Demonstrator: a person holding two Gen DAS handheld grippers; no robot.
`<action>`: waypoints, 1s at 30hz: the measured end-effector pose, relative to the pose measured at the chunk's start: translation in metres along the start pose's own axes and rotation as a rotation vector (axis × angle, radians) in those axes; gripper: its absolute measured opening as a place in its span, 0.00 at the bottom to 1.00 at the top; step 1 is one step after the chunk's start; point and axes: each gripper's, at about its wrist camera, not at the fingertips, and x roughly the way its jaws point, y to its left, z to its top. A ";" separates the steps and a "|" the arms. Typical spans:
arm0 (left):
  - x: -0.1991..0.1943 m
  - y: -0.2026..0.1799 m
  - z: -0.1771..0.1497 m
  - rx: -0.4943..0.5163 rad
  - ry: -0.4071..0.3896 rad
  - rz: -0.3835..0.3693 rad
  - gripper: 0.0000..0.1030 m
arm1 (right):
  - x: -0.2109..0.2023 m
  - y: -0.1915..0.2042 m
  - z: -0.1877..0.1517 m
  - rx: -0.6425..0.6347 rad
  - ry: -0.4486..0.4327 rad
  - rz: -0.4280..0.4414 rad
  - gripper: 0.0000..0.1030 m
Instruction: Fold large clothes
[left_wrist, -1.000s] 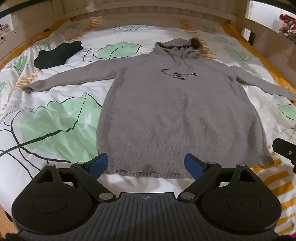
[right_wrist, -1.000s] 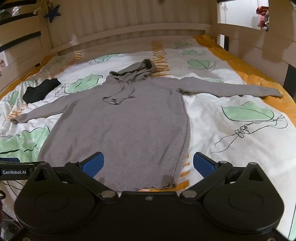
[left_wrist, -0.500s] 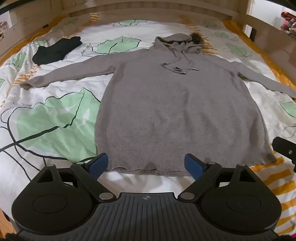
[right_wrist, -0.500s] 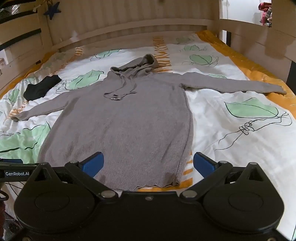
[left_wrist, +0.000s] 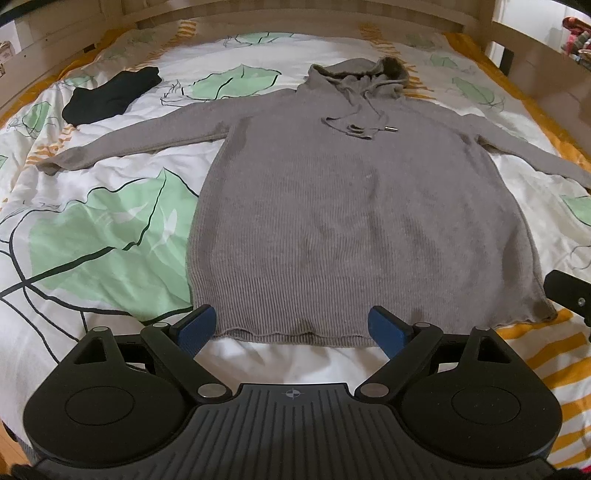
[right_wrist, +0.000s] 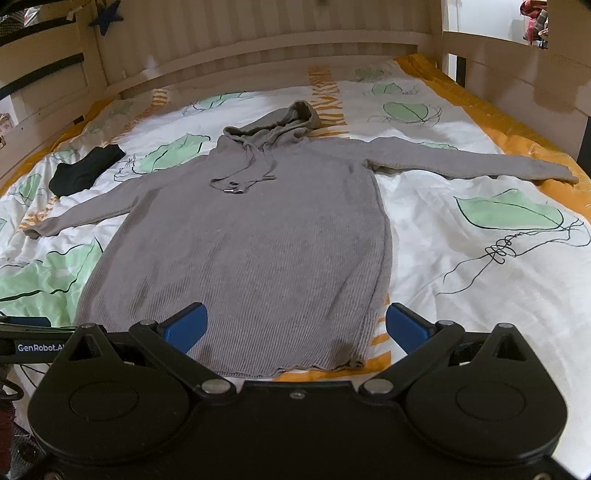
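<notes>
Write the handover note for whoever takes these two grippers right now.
Left gripper: open, empty, above the near hem of the grey hoodie.
Right gripper: open, empty, above the hem's right corner.
Hoodie: flat on the bed cover, front up, both sleeves spread out, hood at the far end.
A folded black garment lies at the far left, apart from the hoodie.
Done: hoodie laid out.
Left: every fold; nothing gripped yet.
</notes>
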 end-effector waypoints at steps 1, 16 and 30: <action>0.000 0.000 0.000 0.000 0.001 -0.001 0.87 | 0.000 0.000 0.000 0.000 0.001 0.001 0.99; 0.005 0.000 0.001 0.005 0.015 -0.002 0.87 | 0.005 0.002 0.001 -0.005 0.022 0.005 0.99; 0.014 0.001 0.003 0.003 0.037 -0.003 0.87 | 0.015 0.004 0.002 -0.003 0.058 0.016 0.99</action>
